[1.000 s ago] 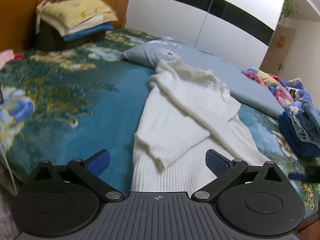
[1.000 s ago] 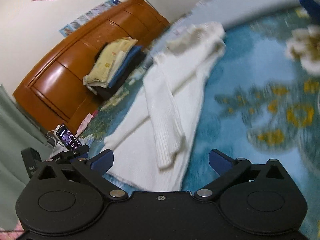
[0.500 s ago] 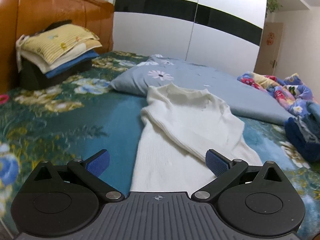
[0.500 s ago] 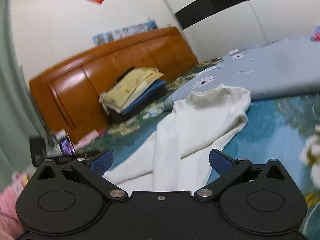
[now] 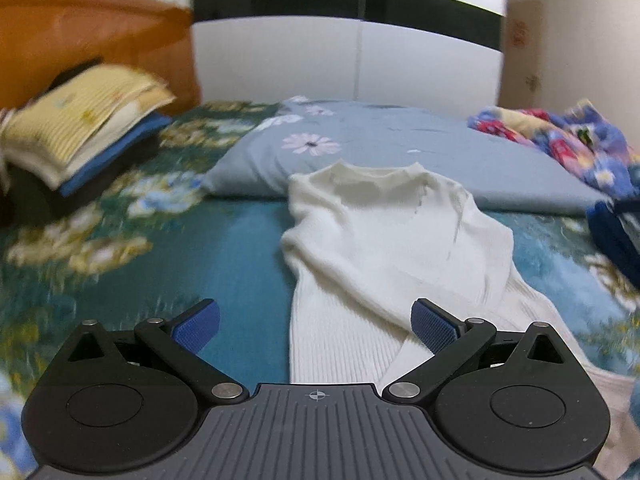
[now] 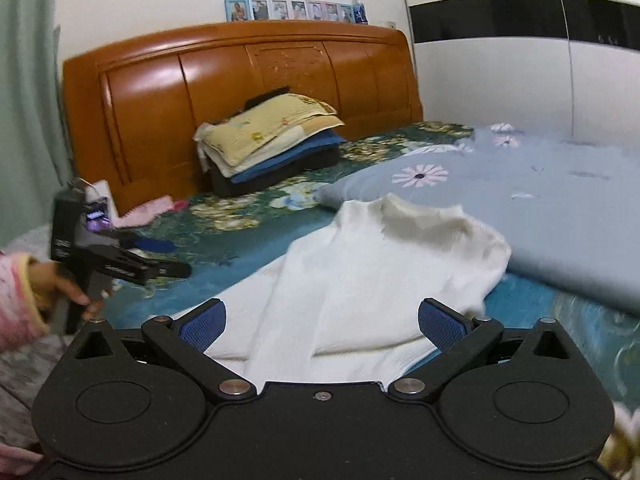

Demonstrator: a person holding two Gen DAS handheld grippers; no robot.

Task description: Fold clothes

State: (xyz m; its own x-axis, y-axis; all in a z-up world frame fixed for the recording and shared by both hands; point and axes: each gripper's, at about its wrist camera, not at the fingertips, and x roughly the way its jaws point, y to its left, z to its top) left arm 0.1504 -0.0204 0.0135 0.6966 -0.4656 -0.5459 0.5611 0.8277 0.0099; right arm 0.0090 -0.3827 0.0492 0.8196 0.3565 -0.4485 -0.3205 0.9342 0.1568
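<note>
A white sweater [image 5: 384, 240] lies on the bed [image 5: 248, 240], collar at the far end against a grey-blue pillow [image 5: 400, 148] with daisy prints, hem toward the near edge. Its sleeves are folded in across the body, one crossing diagonally over the ribbed front. The left gripper [image 5: 316, 322] hangs just above the near end of the sweater, jaws spread wide and holding nothing; its left pad [image 5: 198, 324] sits over the bare teal bedspread, the right one over the knit. The right gripper [image 6: 322, 322] is likewise wide open and empty, poised over the sweater's near part from the right side. In the right wrist view, a hand [image 6: 60, 284] in a pink sleeve [image 6: 18, 300] grips the handle of the left tool at the left edge. Far left, against the orange headboard [image 6: 240, 76], is a stack [image 6: 268, 140] of folded things, a yellow piece on top, blue and dark ones under it. On the far right of the bed is a bright floral heap [image 5: 560, 140], probably a blanket, though blur makes that uncertain. A white wardrobe [image 5: 348, 52] with a black band stands behind the bed.
</note>
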